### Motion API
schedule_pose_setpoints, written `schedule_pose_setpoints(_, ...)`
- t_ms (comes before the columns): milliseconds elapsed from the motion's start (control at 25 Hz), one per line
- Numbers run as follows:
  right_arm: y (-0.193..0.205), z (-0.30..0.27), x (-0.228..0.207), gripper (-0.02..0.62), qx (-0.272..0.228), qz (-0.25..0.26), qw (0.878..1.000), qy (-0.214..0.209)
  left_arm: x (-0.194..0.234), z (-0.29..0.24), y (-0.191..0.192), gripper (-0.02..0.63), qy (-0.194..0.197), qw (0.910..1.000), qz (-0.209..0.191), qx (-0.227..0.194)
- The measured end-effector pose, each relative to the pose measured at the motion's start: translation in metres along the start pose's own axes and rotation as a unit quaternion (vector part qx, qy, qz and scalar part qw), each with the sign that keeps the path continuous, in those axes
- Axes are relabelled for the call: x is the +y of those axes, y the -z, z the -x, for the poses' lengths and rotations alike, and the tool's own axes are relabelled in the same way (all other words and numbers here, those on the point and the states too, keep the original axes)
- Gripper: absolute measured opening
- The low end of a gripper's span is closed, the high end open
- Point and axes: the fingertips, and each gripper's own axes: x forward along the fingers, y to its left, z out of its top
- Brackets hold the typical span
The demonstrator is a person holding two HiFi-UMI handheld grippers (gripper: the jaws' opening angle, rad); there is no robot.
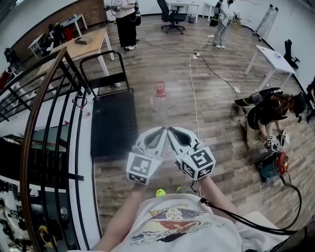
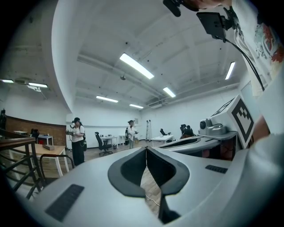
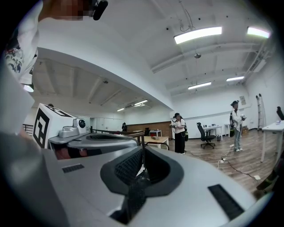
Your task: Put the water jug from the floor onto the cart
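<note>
- Head view alone is showing the water jug (image 1: 160, 101): clear, with a red cap, sitting on the wood floor (image 1: 221, 123) just right of the black cart (image 1: 114, 123), beyond both grippers.
- The jug's long axis is running near to far, with the cap at the far end; upright or lying cannot be told.
- The left gripper (image 1: 160, 131) is showing jaws clenched and empty in its own view.
- The right gripper (image 1: 173, 131), touching it, is doing likewise.

Wood-plank floor (image 1: 147, 54) throughout, white cable (image 1: 193, 93) trailing across it. Dark stair railing (image 1: 34, 113) with brown handrail at left. Wooden desk (image 1: 86, 47) beside railing; white table (image 1: 273, 58) at right; black office chair (image 1: 172, 15) far back. White walls (image 2: 53, 119), one brick wall (image 1: 91, 9), ceiling strip lights (image 2: 136, 65) lit.
</note>
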Motion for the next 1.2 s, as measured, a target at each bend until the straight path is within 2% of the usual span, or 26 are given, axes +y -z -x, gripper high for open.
schedule_pose_setpoints(240, 0.002, -0.014, 0.007, 0.029, 0.014, 0.023, 1.000, 0.007, 0.013, 0.006, 0.001, 0.012, -0.001, 0.9999, 0.011, -0.006)
schedule_pose_setpoints(680, 0.010, -0.050, -0.013, 0.031, 0.026, 0.015, 0.999, -0.015, 0.042, -0.017, 0.016, 0.012, -0.023, 0.9995, 0.019, 0.008)
schedule_pose_setpoints(1000, 0.011, -0.080, -0.059, 0.029, 0.038, 0.021, 0.999, -0.025, 0.063, -0.065, 0.019, 0.012, -0.037, 0.9991, 0.005, 0.019)
schedule_pose_setpoints(1200, 0.013, -0.090, -0.098, 0.029, 0.043, 0.021, 0.998, -0.030, 0.068, -0.105, 0.023, 0.011, -0.047, 0.9985, 0.014, 0.022)
